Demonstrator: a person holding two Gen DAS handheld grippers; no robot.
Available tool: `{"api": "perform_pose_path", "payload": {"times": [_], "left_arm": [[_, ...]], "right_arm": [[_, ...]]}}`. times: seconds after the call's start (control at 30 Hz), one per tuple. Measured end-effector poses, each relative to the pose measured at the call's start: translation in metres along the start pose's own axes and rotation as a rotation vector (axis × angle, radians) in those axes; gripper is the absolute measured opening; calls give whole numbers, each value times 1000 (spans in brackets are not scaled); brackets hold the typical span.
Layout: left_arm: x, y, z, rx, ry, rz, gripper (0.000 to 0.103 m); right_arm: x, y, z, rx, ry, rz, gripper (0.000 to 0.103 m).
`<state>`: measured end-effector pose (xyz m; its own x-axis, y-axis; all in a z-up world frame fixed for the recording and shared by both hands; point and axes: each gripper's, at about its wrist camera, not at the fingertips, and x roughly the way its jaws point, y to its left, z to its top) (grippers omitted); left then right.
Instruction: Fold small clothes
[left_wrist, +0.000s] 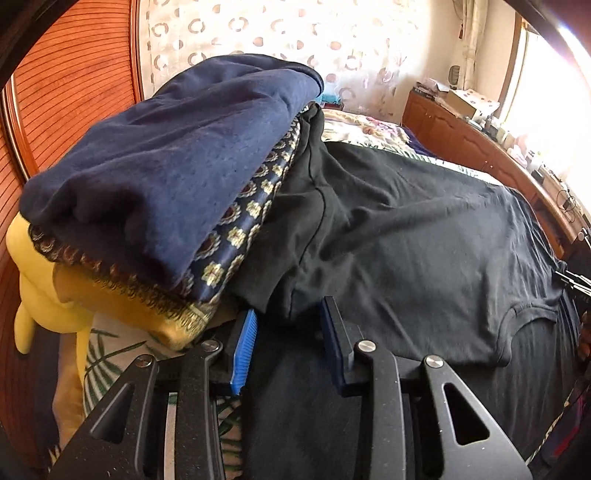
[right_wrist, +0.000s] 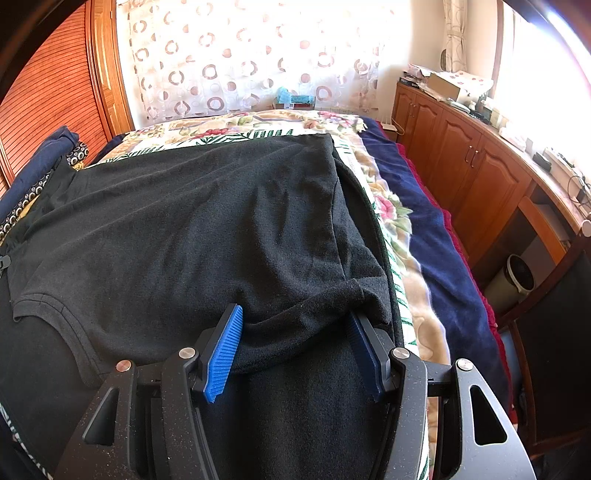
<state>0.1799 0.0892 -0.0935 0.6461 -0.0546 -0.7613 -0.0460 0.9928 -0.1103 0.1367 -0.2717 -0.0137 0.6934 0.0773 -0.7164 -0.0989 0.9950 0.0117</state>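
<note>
Black shirt (right_wrist: 207, 229) lies flat on bed (right_wrist: 413, 236), centre frame. Right gripper (right_wrist: 295, 343) pinches a bunched sleeve fold, ready to fold inward; left gripper (left_wrist: 288, 336) jaws part-spread over the opposite sleeve, grip unclear.

There are no words, numbers or signs to read on anything in these pictures.

i'm working in a home bedroom: a bed (right_wrist: 402, 236) under a floral blanket, a patterned curtain (right_wrist: 236, 62) at the window, wooden cabinets (right_wrist: 461, 162) along the wall, cluttered on top.
</note>
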Motion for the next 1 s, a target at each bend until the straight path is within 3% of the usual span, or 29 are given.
{"api": "perform_pose_path", "payload": {"times": [0.1, 0.2, 0.53, 0.6, 0.67, 0.73, 1.0], "left_arm": [[-1, -3, 3, 9, -25, -13, 35], [-1, -10, 5, 41, -44, -5, 14], [11, -1, 8, 10, 4, -7, 12], [7, -2, 7, 24, -9, -25, 9], [-1, -5, 7, 41, -39, -14, 5], [-12, -7, 8, 40, -71, -30, 5], [-63, -9, 12, 27, -181, -85, 5]], "right_arm": [[0, 0, -1, 0, 0, 0, 59], [0, 0, 0, 0, 0, 0, 59], [1, -3, 3, 17, 0, -1, 59], [-1, -4, 4, 28, -4, 2, 50], [-2, -5, 4, 33, -13, 24, 20], [-1, -2, 5, 15, -10, 30, 8], [-41, 2, 8, 17, -137, 57, 4]]}}
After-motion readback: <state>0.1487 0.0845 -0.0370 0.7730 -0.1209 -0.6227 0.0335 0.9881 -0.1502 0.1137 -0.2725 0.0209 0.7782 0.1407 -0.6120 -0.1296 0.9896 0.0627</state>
